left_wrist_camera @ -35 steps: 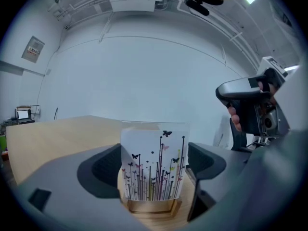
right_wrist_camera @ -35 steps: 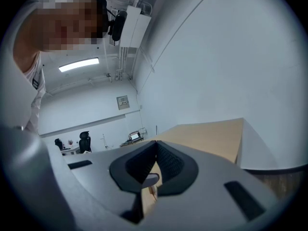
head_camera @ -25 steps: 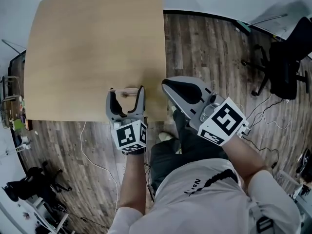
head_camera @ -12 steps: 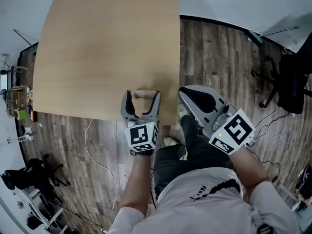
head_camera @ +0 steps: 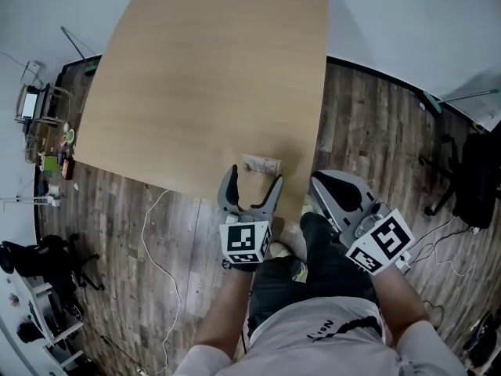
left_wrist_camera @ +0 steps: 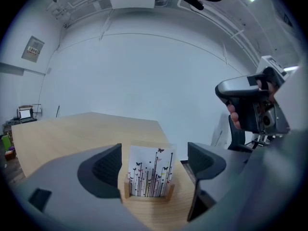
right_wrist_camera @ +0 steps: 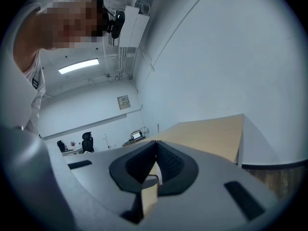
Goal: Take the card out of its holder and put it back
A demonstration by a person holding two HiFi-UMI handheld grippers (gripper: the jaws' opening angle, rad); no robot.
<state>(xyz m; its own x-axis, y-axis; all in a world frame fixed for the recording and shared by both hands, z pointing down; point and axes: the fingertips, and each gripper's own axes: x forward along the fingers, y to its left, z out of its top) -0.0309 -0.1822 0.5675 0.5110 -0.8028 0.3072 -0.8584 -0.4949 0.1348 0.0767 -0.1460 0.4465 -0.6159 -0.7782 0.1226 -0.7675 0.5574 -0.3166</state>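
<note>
Head view: pale wood counter (head_camera: 203, 77) fills the far half of the scene, with dark plank floor (head_camera: 376, 124) around it. A small holder (head_camera: 262, 165) stands near the counter's near edge, toward the right corner. The left claw (head_camera: 254, 177) is level over that edge with its jaws spread wide. The holder sits just beyond the tips and I see no contact. The right claw (head_camera: 316, 180) is just off the counter's right side, over the floor, pointing far-left with its jaws pressed together. A white cable (head_camera: 156, 233) trails on the floor at near left, and an office chair (head_camera: 477, 178) is at far right.

Left gripper view: the white card (left_wrist_camera: 149, 170), printed with thin stems and butterflies, stands upright in the holder's slot. It is centred in the gap between the two open jaws, apart from both. The right claw hangs in the air at the right, higher than the counter top.

Right gripper view: the jaws meet at the tips and are closed. The counter stretches away beyond them, to the right. I cannot make out the pale sliver showing behind the pads.
</note>
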